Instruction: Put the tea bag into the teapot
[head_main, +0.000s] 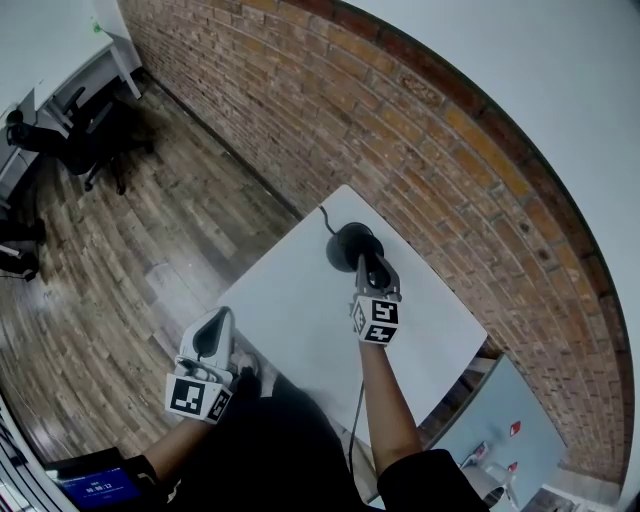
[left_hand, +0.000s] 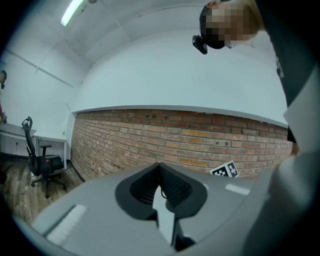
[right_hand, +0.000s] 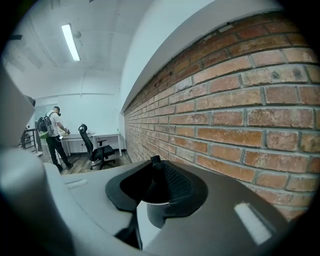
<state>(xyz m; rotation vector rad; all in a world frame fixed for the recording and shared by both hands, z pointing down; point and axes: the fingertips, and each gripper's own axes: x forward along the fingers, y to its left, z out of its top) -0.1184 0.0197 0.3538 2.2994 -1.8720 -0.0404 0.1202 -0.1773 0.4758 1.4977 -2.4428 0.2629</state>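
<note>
Teapot (head_main: 345, 240) sits on the far desk (head_main: 300, 320) by the brick wall (head_main: 450, 180), right tool (head_main: 368, 265) clamped on it; left tool (head_main: 222, 313), jaws together on a white sliver (left_hand: 161, 212) (tea bag?), hangs well apart at near-left.

teapot (head_main: 345, 243) | black, round | sitting at far end of white table (head_main: 300, 310), lying close to brick wall (head_main: 450, 170) | being clasped at near side by right gripper (head_main: 369, 268)
</note>
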